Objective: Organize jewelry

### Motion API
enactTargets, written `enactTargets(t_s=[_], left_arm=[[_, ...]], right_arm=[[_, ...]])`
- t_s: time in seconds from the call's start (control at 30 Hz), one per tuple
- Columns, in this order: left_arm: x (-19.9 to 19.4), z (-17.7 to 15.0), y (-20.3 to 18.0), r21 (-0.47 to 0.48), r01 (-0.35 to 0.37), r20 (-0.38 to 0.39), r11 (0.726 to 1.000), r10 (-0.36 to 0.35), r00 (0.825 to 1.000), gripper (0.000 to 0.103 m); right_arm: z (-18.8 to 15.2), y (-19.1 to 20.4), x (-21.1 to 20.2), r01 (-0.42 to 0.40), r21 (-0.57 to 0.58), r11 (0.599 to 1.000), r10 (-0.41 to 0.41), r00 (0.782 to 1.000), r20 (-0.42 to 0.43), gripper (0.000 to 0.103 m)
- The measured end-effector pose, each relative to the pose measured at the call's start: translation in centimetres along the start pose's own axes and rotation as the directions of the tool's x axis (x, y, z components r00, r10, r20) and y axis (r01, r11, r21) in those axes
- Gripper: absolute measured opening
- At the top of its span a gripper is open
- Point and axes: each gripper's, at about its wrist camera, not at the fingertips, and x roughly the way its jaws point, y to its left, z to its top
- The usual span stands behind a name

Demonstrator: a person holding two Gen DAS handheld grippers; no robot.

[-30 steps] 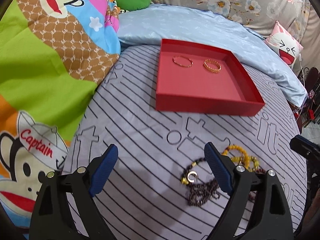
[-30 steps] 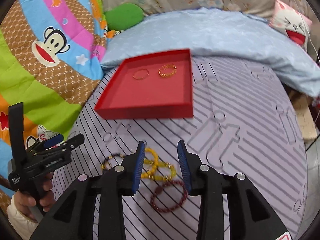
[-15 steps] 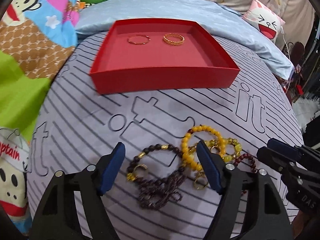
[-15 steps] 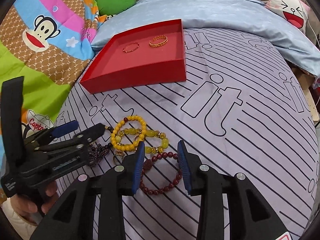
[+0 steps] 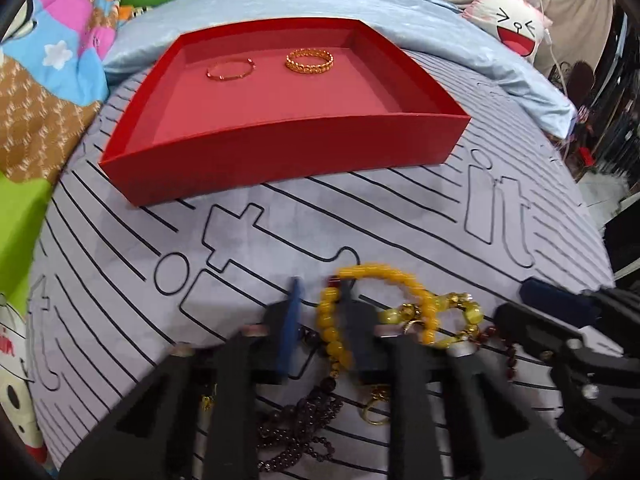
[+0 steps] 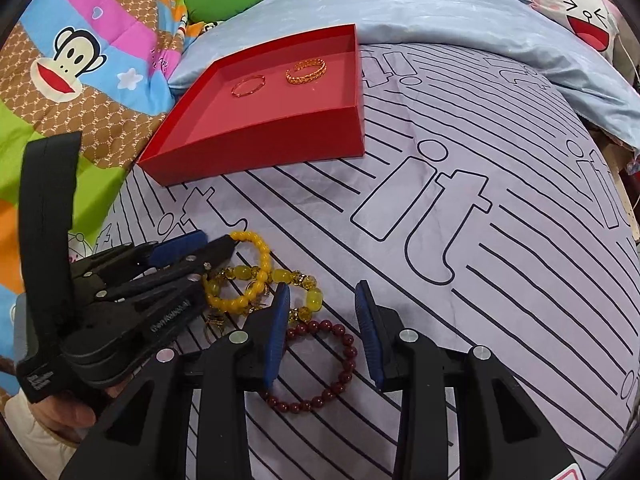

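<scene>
Bedding everywhere: a grey striped bedsheet (image 6: 460,184) with big outlined letters covers the bed, with a cartoon monkey blanket (image 6: 76,60) on the left and a pale blue quilt (image 6: 420,8) at the far side.

On the far part of the sheet sits a red tray (image 5: 280,152) holding two pieces side by side: a thin gold bangle (image 5: 230,70) on the left and a chunkier gold chain bracelet (image 5: 309,60) on the right, apart from each other.

Near the cameras there's a tangled pile. The left gripper (image 5: 318,312) has its jaws narrowed to a slim gap around the yellow bead bracelet (image 5: 384,276); it's blurry, so I can't tell if they're actually pinching it yet. Only the left wrist view shows the dark purple bead strand (image 5: 296,428) lying underneath and a small gold ring clasp (image 5: 376,412).

The right wrist view gives the better overview: the right gripper (image 6: 322,332) has its jaws spread, hovering over a dark red bead bracelet (image 6: 320,364) that lies flat on the sheet, just near of a chunky yellow-and-gold stone bracelet (image 6: 296,280). That view also shows the left gripper from the side, tips at the yellow beads.
</scene>
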Motion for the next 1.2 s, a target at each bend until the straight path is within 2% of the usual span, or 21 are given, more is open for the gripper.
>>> enactTargets(t_s=[0.07,0.4,0.57,0.67,0.77,1.0,1.1,1.2], left_arm=[[-0.2,0.1,0.4,-0.022,0.012,-0.001,1.000,-0.012,1.000,0.007],[-2.3,-0.6,2.0,-0.055,-0.023,0.028,0.998,0.024,0.999,0.007],[-2.1,-0.7,2.7,-0.069,-0.033,0.017,0.997,0.034,0.999,0.007],[-2.1,-0.7,2.8,-0.072,-0.031,0.015,0.997,0.032,0.999,0.007],[-2.3,-0.6,2.7,-0.068,-0.029,0.020,0.997,0.030,0.999,0.007],[-5.2,0.7,2.2,-0.046,-0.008,0.066,0.999,0.011,0.998,0.007],[-7.5,2.5,2.0,-0.024,0.031,0.106,0.999,-0.028,0.994,0.007],[-9.6,4.9,1.9,0.008,0.038,0.162,0.999,-0.039,0.986,0.007]], right_arm=[[0.0,0.1,0.2,-0.002,-0.003,1.000,0.002,1.000,-0.003,0.034],[0.2,1.4,1.8,0.012,-0.045,0.999,-0.013,1.000,-0.017,0.034],[0.2,1.9,2.9,0.044,-0.079,0.996,-0.045,0.999,-0.012,0.029],[0.1,2.6,3.1,0.091,-0.126,0.988,-0.091,0.996,0.000,0.012],[0.0,2.8,3.0,0.091,-0.139,0.986,-0.092,0.996,-0.002,0.009],[1.5,3.3,-0.5,0.037,-0.126,0.991,-0.029,0.998,0.062,0.009],[3.3,4.1,-2.9,0.011,-0.142,0.990,0.004,0.994,0.107,0.009],[5.9,4.8,-4.9,-0.009,-0.165,0.986,0.035,0.987,0.154,0.009]])
